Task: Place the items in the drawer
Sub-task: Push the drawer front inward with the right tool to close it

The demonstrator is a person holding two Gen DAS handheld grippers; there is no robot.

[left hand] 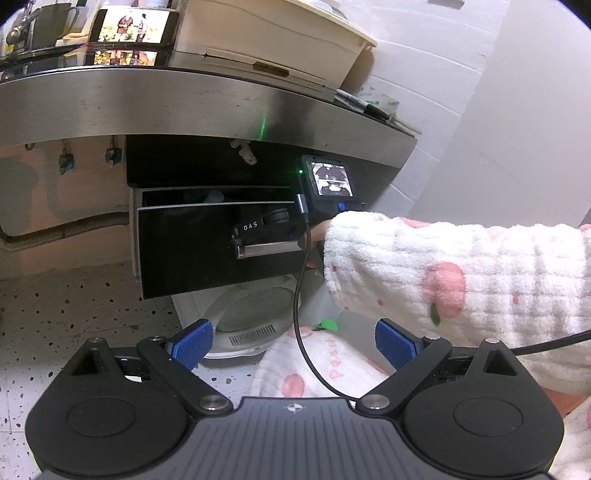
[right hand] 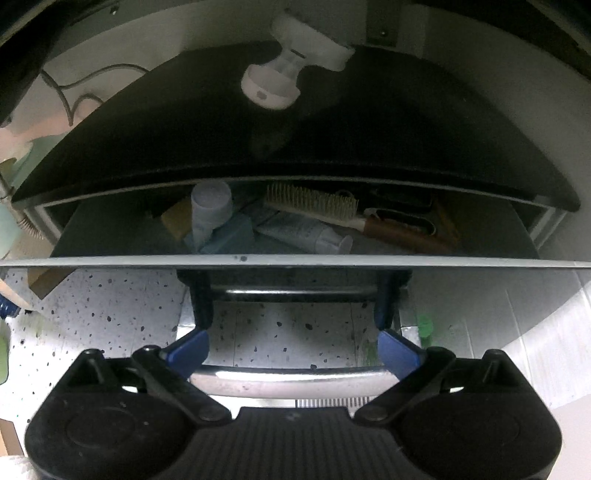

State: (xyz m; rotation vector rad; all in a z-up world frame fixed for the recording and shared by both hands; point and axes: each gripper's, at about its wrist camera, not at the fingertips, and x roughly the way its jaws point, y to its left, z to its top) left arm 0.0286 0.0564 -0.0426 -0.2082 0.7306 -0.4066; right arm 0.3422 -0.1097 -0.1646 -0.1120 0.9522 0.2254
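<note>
A black drawer (left hand: 192, 251) under the steel counter stands a little way out. In the left wrist view my right gripper (left hand: 269, 236) sits at the drawer's metal handle (left hand: 269, 251). In the right wrist view the right gripper (right hand: 293, 347) is open, its blue fingers either side of the handle bar (right hand: 291, 382). Inside the drawer (right hand: 295, 260) lie a brush (right hand: 314, 205), a tube (right hand: 303, 232), a white bottle (right hand: 208, 210) and a brown case (right hand: 402, 225). My left gripper (left hand: 293, 343) is open and empty, held back from the drawer.
A steel counter (left hand: 166, 107) carries a phone (left hand: 135, 26), a cream box (left hand: 266, 40) and a marker (left hand: 364, 103). A white round appliance (left hand: 255, 314) stands on the speckled floor (left hand: 74, 314) below the drawer. A white wall (left hand: 498, 110) is at right.
</note>
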